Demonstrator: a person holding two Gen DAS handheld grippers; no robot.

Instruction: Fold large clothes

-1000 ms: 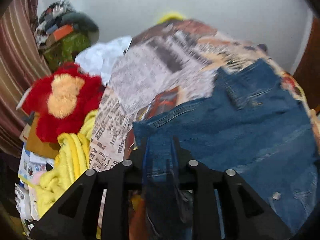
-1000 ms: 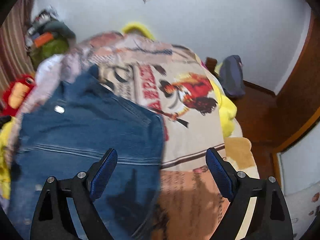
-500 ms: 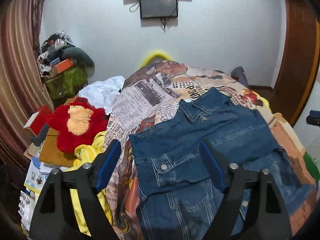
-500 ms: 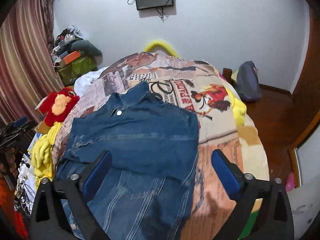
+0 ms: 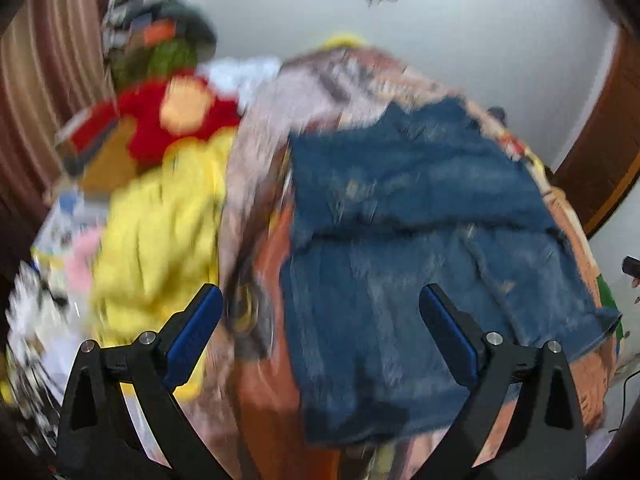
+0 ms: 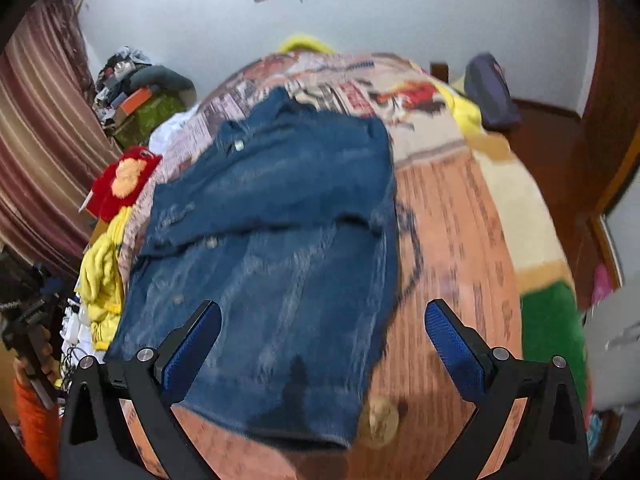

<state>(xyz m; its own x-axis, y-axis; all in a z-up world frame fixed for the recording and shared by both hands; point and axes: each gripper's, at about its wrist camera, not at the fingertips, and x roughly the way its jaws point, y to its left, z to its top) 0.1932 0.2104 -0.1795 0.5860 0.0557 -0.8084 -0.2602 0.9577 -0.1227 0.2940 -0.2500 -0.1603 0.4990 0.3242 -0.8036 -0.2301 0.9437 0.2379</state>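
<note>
A second ago my left gripper was pinched on the denim jacket; now its jaws are opening, with nothing pressed between the blue pads, and I have drawn back toward the near edge of the bed. In the left wrist view, blurred by motion, the jacket lies folded across on the printed bedspread, its far half doubled over the near half. Yellow cloth and a red plush toy sit to its left. I judge this fold done.

In the right wrist view my right gripper stands spread wide and empty, tilted down over the jacket, which lies left of centre, its collar at the far end. At the left edge an orange sleeve shows.
</note>
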